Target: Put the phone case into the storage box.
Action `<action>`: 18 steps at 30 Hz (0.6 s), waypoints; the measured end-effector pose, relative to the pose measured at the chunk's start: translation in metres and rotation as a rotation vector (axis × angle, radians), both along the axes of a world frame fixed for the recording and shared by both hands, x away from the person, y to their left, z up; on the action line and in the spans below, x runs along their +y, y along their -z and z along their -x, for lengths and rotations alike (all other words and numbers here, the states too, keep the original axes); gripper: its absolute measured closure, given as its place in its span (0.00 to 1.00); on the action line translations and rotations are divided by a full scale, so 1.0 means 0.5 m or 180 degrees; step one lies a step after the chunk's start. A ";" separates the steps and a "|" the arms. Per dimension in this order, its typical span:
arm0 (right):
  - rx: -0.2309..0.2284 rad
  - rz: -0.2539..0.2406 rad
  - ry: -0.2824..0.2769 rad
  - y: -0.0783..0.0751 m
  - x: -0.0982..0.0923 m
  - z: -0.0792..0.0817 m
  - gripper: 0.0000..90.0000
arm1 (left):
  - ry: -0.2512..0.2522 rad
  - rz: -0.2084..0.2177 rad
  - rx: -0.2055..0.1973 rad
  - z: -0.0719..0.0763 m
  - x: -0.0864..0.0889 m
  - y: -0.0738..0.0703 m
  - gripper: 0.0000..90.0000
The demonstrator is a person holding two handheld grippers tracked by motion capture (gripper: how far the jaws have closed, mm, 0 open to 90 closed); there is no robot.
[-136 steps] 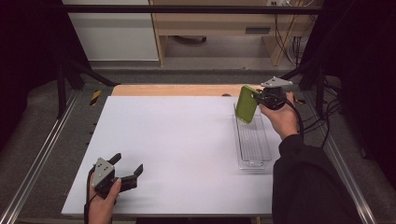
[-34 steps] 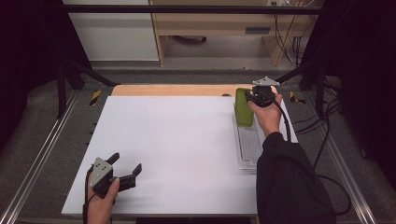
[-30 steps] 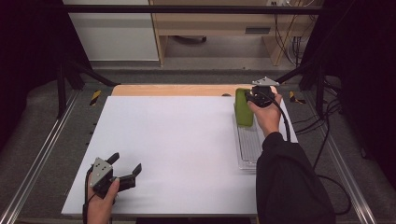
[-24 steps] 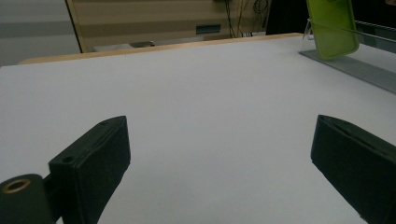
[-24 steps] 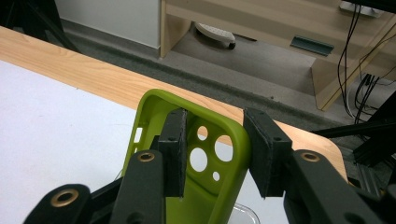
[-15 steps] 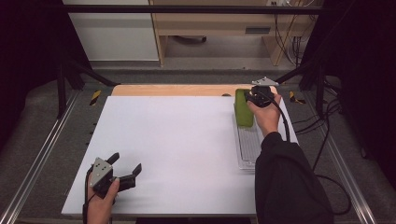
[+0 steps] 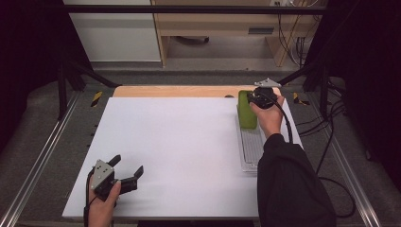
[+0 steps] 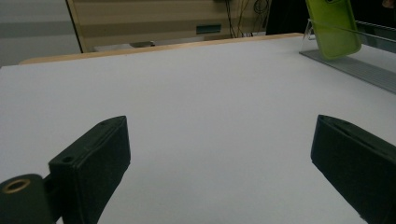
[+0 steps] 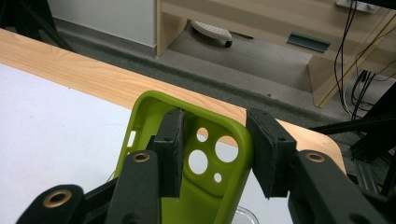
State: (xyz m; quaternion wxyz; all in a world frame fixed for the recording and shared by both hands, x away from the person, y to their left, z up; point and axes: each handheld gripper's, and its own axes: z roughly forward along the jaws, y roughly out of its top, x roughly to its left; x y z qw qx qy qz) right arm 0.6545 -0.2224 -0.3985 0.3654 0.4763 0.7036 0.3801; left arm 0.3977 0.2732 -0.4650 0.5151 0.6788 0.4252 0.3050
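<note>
High view: my right gripper (image 7: 257, 97) stands at the far right of the white table (image 7: 179, 142), over the far end of a clear plastic tray (image 7: 250, 151); a green phone case (image 7: 247, 111) stands tilted at that end of the tray, its top edge at my jaws; right gripper view: the green phone case (image 9: 205, 158) has its camera-hole corner between my two black jaws, one jaw inside the shell, the other outside its rim; the inner jaw lies against the shell wall, the outer one just beside the rim, and I cannot tell whether the pads press; the jaws have just been opening a little with the case between them; my left gripper (image 7: 125, 170) rests near the front left of the table, well apart from the case; left gripper view: its jaws stand wide with bare table between them, released; the phone case (image 8: 332, 28) leans upright at the tray far off.
</note>
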 end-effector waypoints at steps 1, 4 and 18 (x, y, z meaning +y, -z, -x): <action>-0.0008 0.0007 -0.0007 0.000 -0.001 -0.001 0.65 | 0.0001 -0.0001 0.0001 0.000 0.000 0.000 0.05; -0.0012 -0.0004 0.0000 0.002 -0.002 -0.003 0.64 | -0.0001 -0.0003 -0.0002 0.000 0.000 0.000 0.05; 0.0010 -0.0025 0.0057 0.013 -0.010 -0.013 0.60 | -0.0004 -0.0004 0.0005 -0.002 0.002 0.001 0.05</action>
